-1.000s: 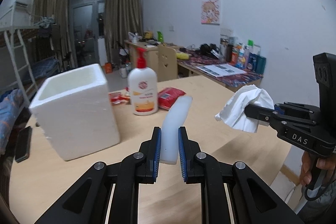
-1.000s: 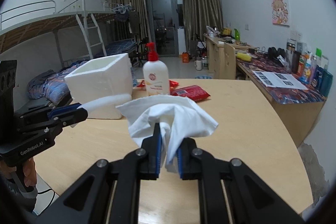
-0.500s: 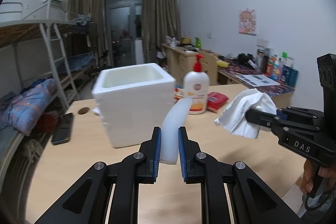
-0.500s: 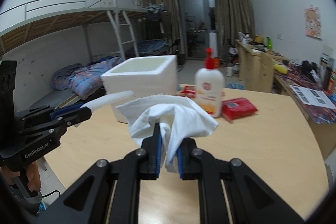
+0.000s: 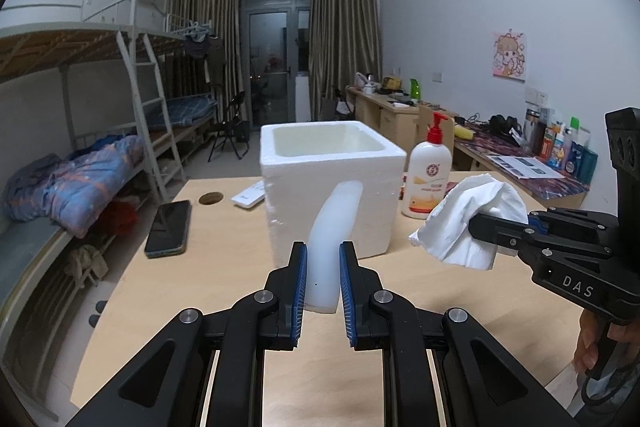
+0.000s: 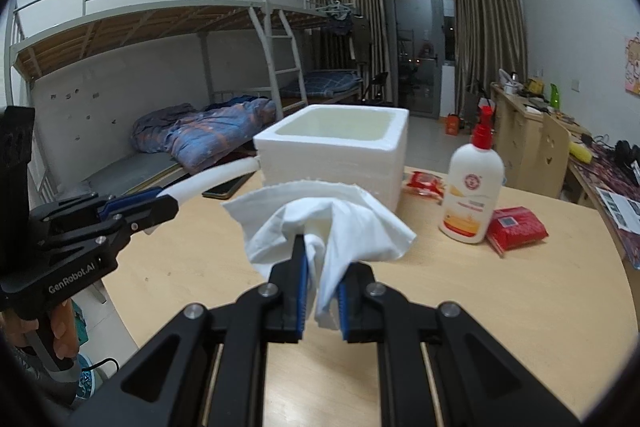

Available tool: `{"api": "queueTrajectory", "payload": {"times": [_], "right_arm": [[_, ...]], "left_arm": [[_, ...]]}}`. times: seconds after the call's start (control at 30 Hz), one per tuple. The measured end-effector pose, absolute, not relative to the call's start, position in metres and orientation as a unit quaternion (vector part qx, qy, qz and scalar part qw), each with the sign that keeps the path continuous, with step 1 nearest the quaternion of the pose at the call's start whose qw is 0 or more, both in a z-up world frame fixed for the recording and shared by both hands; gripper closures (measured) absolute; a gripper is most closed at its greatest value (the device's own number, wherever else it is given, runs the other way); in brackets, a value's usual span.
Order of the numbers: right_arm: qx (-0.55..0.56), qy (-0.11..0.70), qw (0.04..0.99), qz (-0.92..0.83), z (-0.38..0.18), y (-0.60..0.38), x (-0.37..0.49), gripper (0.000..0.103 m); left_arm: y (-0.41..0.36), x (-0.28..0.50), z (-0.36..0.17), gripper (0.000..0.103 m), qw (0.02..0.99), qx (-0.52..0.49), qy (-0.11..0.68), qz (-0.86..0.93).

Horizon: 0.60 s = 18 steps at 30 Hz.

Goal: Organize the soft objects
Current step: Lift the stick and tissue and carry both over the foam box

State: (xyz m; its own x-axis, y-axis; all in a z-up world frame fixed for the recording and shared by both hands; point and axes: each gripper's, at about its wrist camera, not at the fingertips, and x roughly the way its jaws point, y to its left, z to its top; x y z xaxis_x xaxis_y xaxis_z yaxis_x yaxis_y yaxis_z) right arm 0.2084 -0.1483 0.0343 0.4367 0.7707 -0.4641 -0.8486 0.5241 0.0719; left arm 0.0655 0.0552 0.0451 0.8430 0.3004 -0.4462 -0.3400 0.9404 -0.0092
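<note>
My left gripper is shut on a bent white foam tube, which curves up in front of a white foam box standing open-topped on the wooden table. My right gripper is shut on a crumpled white cloth. The left wrist view has the right gripper and the cloth at the right of the box. In the right wrist view the left gripper and its tube hover left of the foam box. Both are held above the table.
A white pump bottle and red packets sit right of the box. A black phone, a white remote and a round hole lie on the left. Bunk beds stand beyond the table's left edge, desks along the right wall.
Both grippers have swung left with their loads. The foam box has shifted from the left side to straight ahead in both views, and the bunk beds have come into the left wrist view.
</note>
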Motion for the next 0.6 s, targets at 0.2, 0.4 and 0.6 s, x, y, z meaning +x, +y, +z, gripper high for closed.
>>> {"api": "queueTrajectory", "payload": {"times": [0.2,0.4,0.6], "right_arm": [[-0.093,0.23,0.837,0.488,0.033,-0.136,0.205,0.087],[-0.091,0.225,0.841,0.484,0.04,-0.134,0.208,0.087],[-0.096,0.214,0.846,0.479,0.049,-0.129,0.211,0.087]], "left_arm": [[0.061,0.063,0.043,0.086,0.958,-0.05,0.227,0.17],[0.065,0.063,0.045,0.086,0.959,-0.051,0.22,0.17],[0.067,0.07,0.056,0.086,0.961,-0.045,0.213,0.17]]}}
